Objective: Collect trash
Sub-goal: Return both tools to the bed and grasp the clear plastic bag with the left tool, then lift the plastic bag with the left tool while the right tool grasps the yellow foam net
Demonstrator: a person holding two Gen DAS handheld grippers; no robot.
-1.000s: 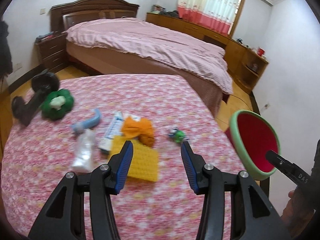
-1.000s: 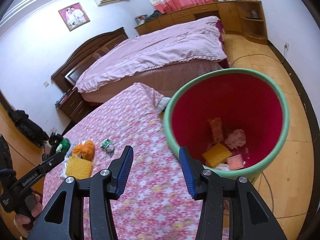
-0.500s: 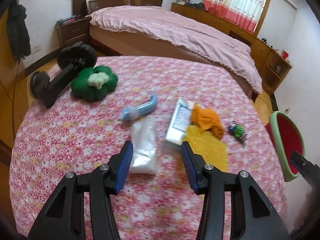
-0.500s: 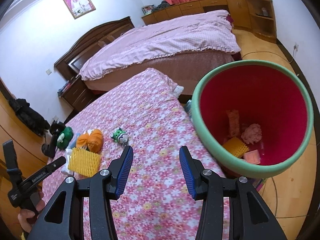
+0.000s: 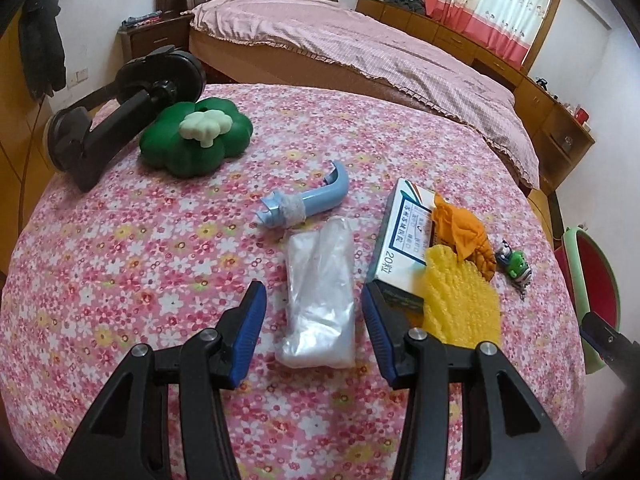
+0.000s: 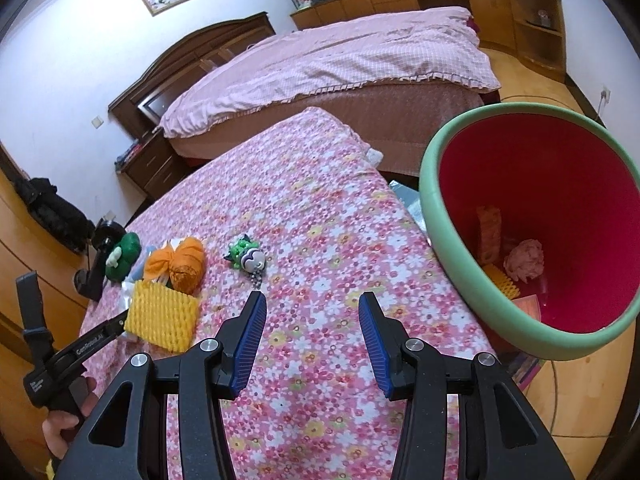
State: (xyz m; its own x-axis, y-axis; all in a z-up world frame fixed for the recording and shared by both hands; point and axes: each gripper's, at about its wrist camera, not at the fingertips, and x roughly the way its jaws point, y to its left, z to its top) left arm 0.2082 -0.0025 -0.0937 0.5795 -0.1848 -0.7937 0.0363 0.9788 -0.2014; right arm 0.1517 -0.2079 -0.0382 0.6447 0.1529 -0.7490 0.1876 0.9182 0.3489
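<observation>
Left gripper point(image 5: 312, 320) has dropped and swung in over the clutter; jaws apart, empty, plastic bag point(image 5: 320, 288) now lying between the fingertips. Likely next pick. Right gripper point(image 6: 310, 330) apart, empty, bin point(image 6: 436, 216) to its right.

On the flat white and teal cardboard box point(image 5: 404, 246) lying before me I read "20" plus a Chinese character; its other print is too small. My left gripper's black arm point(image 6: 86, 346) bears "GenRobot.AI" in white.
</observation>
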